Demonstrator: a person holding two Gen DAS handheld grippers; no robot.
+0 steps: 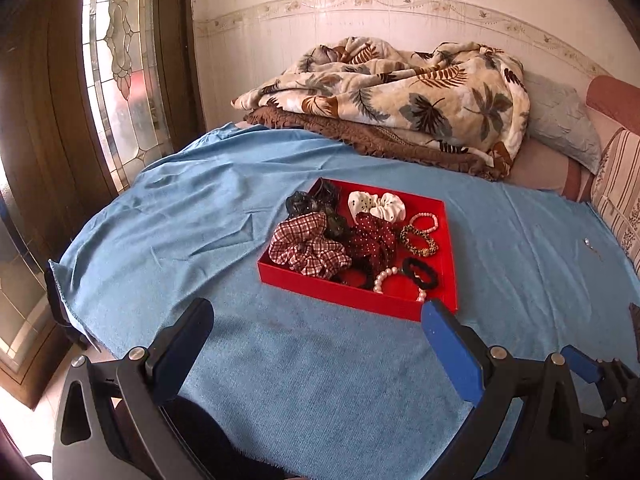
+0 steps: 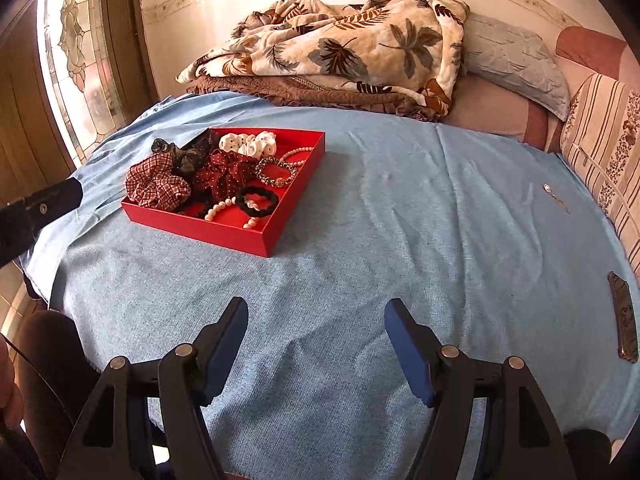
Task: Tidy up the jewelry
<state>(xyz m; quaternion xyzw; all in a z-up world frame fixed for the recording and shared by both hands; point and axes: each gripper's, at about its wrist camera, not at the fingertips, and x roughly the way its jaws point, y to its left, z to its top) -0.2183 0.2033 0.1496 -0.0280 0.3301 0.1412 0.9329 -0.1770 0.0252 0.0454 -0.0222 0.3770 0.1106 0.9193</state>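
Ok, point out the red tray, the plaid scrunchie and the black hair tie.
red tray (image 1: 344, 294): left wrist view, near wall.
plaid scrunchie (image 1: 306, 246): left wrist view, fabric middle.
black hair tie (image 2: 256, 201): right wrist view, its band.

we see a bed with a blue cover (image 1: 280, 380), a leaf blanket (image 1: 400, 92), and a bright stained-glass window (image 1: 116, 60) at left.
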